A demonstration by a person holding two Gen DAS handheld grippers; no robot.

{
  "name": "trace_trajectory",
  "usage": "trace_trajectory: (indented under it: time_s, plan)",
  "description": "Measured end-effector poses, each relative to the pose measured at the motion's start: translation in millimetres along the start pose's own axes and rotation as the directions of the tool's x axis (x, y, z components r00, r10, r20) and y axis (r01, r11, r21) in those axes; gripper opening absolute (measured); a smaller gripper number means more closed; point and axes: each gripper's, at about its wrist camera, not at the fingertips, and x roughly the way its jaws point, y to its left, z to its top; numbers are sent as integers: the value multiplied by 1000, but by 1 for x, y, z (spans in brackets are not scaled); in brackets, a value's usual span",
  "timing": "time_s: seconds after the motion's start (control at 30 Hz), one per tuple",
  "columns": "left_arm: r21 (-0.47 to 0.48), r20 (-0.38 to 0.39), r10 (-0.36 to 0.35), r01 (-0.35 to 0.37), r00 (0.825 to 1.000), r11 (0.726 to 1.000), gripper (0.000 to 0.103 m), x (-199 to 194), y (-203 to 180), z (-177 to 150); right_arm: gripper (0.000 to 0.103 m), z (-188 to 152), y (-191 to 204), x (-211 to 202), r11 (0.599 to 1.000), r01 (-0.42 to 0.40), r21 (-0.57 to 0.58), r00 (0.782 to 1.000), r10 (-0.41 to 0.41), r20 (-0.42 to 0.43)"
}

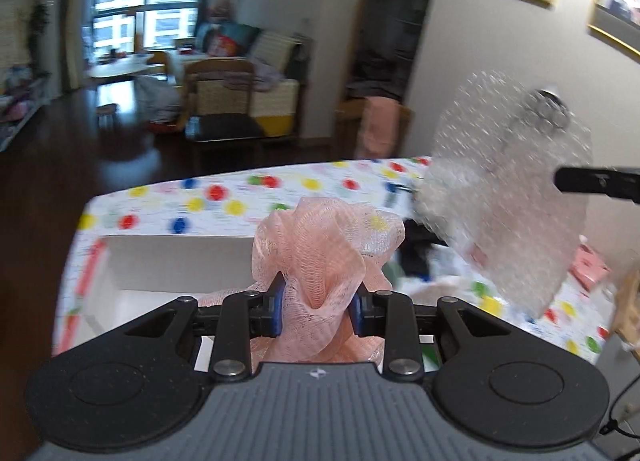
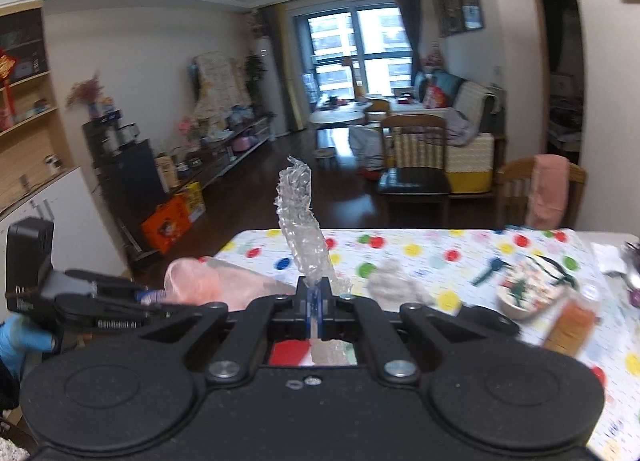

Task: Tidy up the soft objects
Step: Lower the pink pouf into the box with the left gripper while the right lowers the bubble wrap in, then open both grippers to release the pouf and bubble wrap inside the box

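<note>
My left gripper is shut on a pink mesh bath sponge, lifted above a white box on the dotted tablecloth. My right gripper is shut on a sheet of clear bubble wrap, which stands up edge-on from its pads. In the left wrist view that bubble wrap hangs broad at the right, with a right finger reaching in from the edge. The right wrist view shows the left gripper at the left with the pink sponge, held by a blue-gloved hand.
The table wears a cloth with coloured dots. On its right side lie a patterned bowl, an orange packet and a pale crumpled wad. Wooden chairs stand beyond the far edge, one with a pink towel.
</note>
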Motion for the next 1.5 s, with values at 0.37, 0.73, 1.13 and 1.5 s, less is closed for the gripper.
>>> trace_trajectory:
  time_s: [0.37,0.73,1.13,1.5]
  plan:
    - [4,-47,180,-180,982,984,30,4,102,-2,2,11,82,111,994,-109,-32,991,106,-87]
    - [2,-136,209,-210,969,978,30,68,154,-6,2,-9,120,209,996,-76,-44,974,65,-217]
    - [25,-237,213,-213,948,977,30,136,164,-14,2,-39,123,275,999,-9,-37,946,-3,-324]
    - [-1,-333,196,-209,922,978,32,166,172,-25,3,-65,128,293,999,5,-39,903,-21,-429]
